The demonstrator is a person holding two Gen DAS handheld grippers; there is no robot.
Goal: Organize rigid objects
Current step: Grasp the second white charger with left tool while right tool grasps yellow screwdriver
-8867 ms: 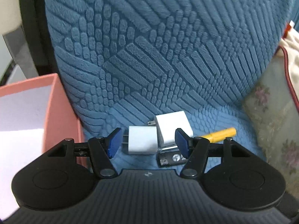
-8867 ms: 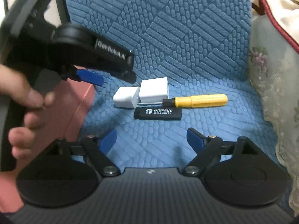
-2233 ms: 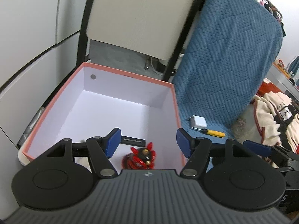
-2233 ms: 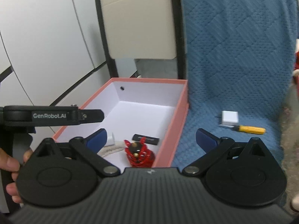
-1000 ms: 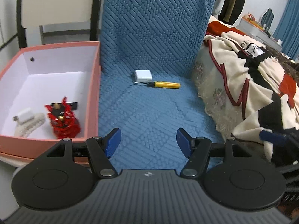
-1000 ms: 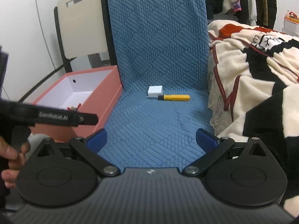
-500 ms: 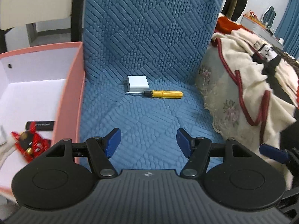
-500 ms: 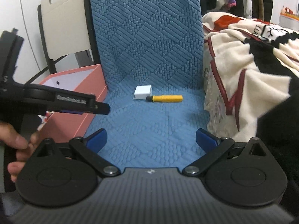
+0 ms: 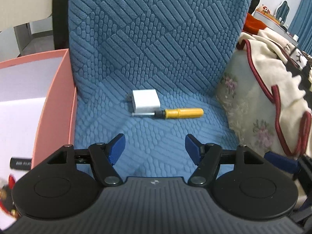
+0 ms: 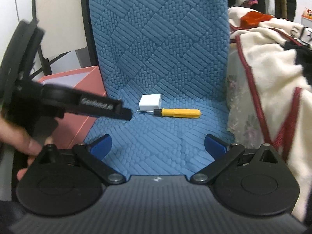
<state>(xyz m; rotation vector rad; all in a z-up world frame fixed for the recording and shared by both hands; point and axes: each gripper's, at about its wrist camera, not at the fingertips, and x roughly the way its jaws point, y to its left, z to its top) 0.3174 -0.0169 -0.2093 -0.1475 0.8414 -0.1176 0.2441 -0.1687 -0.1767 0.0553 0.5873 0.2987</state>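
Observation:
A white charger block [image 9: 145, 100] lies on the blue quilted seat [image 9: 156, 136], with a yellow-handled screwdriver [image 9: 175, 113] right in front of it. Both show again in the right wrist view, charger block [image 10: 150, 101] and screwdriver [image 10: 179, 113]. My left gripper [image 9: 155, 148] hovers short of them, its jaws opening, with nothing between them. My right gripper [image 10: 158, 146] is open and empty, farther back. The left gripper's body [image 10: 78, 103] crosses the right wrist view at the left, held by a hand [image 10: 23, 142].
A pink box [image 9: 48, 107] with a white inside stands left of the seat, holding a black stick [image 9: 20, 163] and a red toy [image 9: 7, 191] at the frame's edge. A cream and red blanket [image 9: 273, 97] lies piled at the right. A beige chair back [image 10: 58, 19] stands behind.
Both grippers have moved forward and down toward the charger block and screwdriver, which look larger now. The pink box has slid off to the left of the left wrist view.

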